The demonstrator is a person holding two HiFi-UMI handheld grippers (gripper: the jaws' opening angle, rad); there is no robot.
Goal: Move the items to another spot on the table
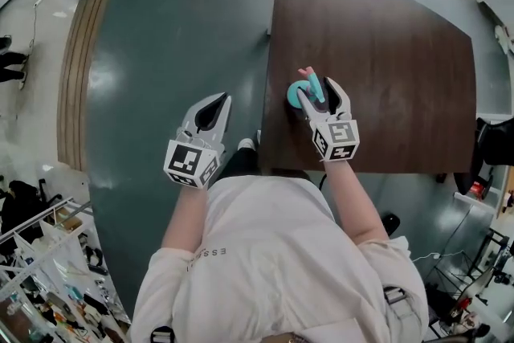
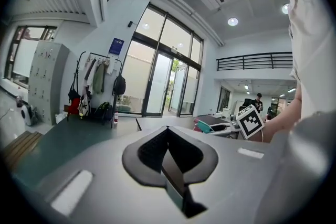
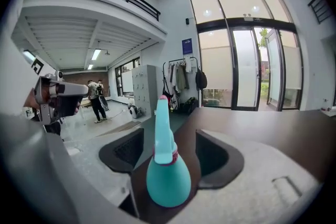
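Observation:
A teal rubber bulb with a pink collar and a long teal nozzle (image 1: 299, 91) (image 3: 168, 176) stands on the brown table (image 1: 385, 52) near its front left corner. My right gripper (image 1: 318, 91) (image 3: 170, 150) is around it, open: the bulb sits in the gap and the black pads (image 3: 218, 157) stand clear of it on both sides. My left gripper (image 1: 214, 102) (image 2: 168, 136) hangs off the table's left side over the floor, shut, with nothing in it. In the left gripper view the right gripper's marker cube (image 2: 250, 121) and the bulb (image 2: 202, 126) show far off.
The table's left edge (image 1: 268, 76) runs just beside the bulb, with dark green floor (image 1: 177, 28) beyond it. A wooden strip (image 1: 76, 76) lies further left. Clutter and racks (image 1: 40, 269) fill the lower left. Most of the tabletop stretches right and back.

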